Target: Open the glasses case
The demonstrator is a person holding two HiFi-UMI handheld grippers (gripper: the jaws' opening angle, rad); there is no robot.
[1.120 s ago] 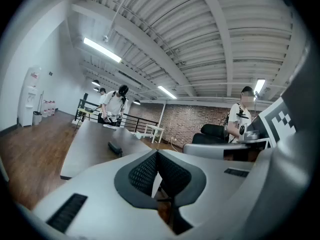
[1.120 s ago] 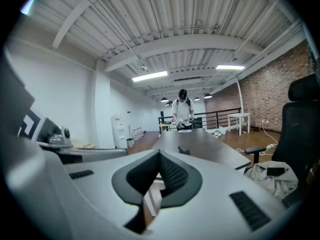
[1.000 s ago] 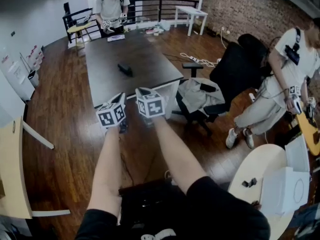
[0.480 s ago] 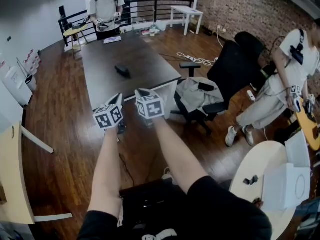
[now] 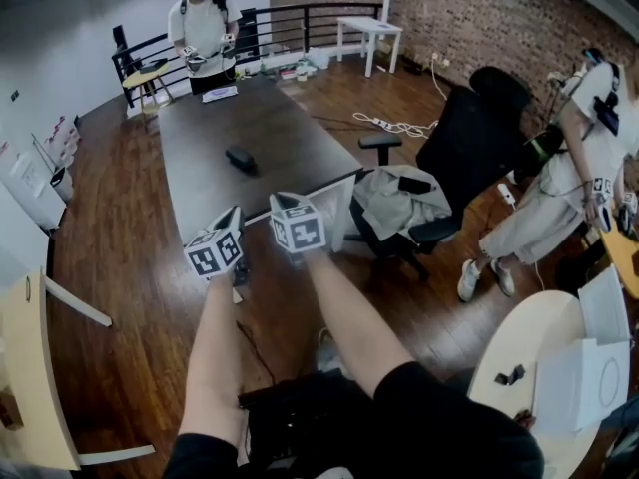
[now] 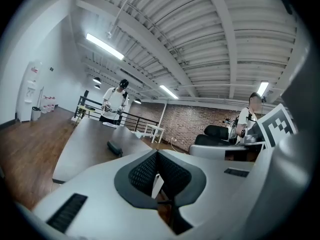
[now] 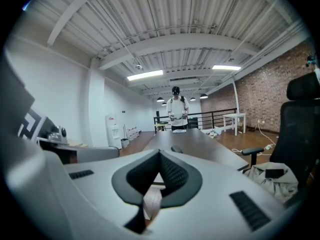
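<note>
Holding both grippers out side by side, the wearer stands short of a long dark table (image 5: pixel 275 118), which runs on ahead of the fingertips. Black office chair (image 5: pixel 469 143) with a grey jacket (image 5: pixel 394 198) sits off to the right of the right fingers. Left gripper (image 6: pixel 156 156): jaws pressed together, nothing between. Right gripper (image 7: pixel 159 158): same, closed and empty. Glasses case (image 5: pixel 241 159), dark, lies on the table well ahead of both fingertip pairs, untouched.

A brick wall (image 5: pixel 479 18) fills the upper right; wooden floor (image 5: pixel 110 267) left, long dark surface (image 5: pixel 285 143) centre, black chair (image 5: pixel 469 138) right.
</note>
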